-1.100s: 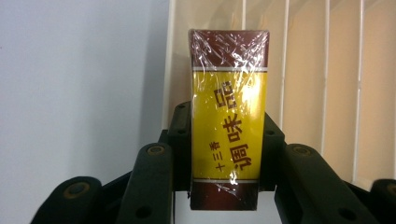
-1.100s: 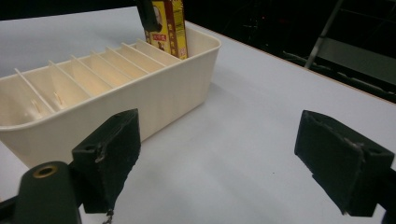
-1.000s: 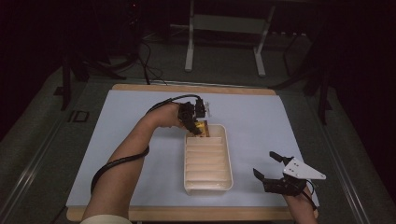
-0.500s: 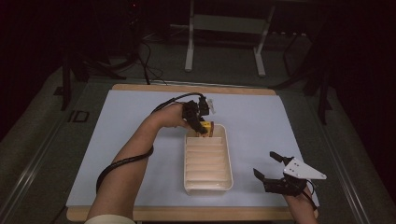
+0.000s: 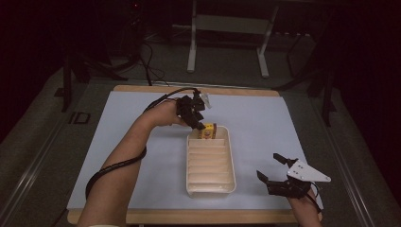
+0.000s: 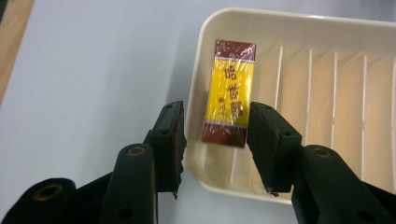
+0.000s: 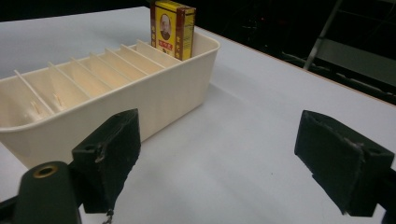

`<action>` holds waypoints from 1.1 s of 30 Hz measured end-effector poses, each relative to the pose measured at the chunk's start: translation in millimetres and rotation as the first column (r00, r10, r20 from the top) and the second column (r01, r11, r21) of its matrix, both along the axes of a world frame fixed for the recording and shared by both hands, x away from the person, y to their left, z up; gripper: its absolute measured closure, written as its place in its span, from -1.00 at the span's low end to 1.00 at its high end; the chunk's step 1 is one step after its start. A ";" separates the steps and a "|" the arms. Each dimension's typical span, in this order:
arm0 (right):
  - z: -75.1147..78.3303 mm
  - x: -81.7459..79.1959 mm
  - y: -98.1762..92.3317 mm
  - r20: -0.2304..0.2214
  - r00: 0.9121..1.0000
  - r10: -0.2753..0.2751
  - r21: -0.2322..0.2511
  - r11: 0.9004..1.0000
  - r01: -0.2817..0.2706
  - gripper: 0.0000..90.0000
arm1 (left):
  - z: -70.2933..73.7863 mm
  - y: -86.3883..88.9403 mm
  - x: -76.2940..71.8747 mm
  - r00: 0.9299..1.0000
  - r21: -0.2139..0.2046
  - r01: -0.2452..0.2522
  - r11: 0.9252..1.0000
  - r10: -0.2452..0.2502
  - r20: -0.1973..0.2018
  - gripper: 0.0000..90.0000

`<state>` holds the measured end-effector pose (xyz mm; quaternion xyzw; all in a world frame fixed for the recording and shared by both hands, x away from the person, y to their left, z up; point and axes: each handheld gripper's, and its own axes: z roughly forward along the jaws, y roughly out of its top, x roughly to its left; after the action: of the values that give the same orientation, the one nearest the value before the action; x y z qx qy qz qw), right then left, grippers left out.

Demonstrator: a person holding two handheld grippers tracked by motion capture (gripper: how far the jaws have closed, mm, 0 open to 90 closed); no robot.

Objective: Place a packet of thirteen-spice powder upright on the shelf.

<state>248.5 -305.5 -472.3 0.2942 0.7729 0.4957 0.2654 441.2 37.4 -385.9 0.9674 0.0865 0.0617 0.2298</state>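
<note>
Since a second ago the left gripper (image 5: 197, 124) has lifted off the yellow-and-red box (image 5: 208, 131), jaws open and empty, leaving it upright in the end slot of the cream divided tray (image 5: 211, 189) at centre frame; best withdraw straight up, while the right gripper (image 5: 273, 174) waits open and empty at lower right.

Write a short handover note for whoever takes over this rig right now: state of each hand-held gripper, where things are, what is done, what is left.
Left hand-held gripper: open, above the far end of the tray, jaws either side of the box, not touching it.
Right hand-held gripper: open, holding nothing, right of the tray's near end.
Yellow and red box: standing in the tray's end slot.
Done: box slotted and let go.
Left: probably just withdraw the left hand-held gripper; other slots hold nothing.
</note>
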 end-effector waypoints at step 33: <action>0.0 2.2 2.4 0.000 1.000 -0.007 -0.010 1.000 0.007 -0.68 | 26.8 86.8 -46.6 0.981 -0.143 -0.186 0.972 0.175 -0.087 -0.68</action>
<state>250.7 -303.0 -472.3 0.2953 0.7745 0.4908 0.2685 394.6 124.2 -359.1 0.9371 0.1871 0.0398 0.2920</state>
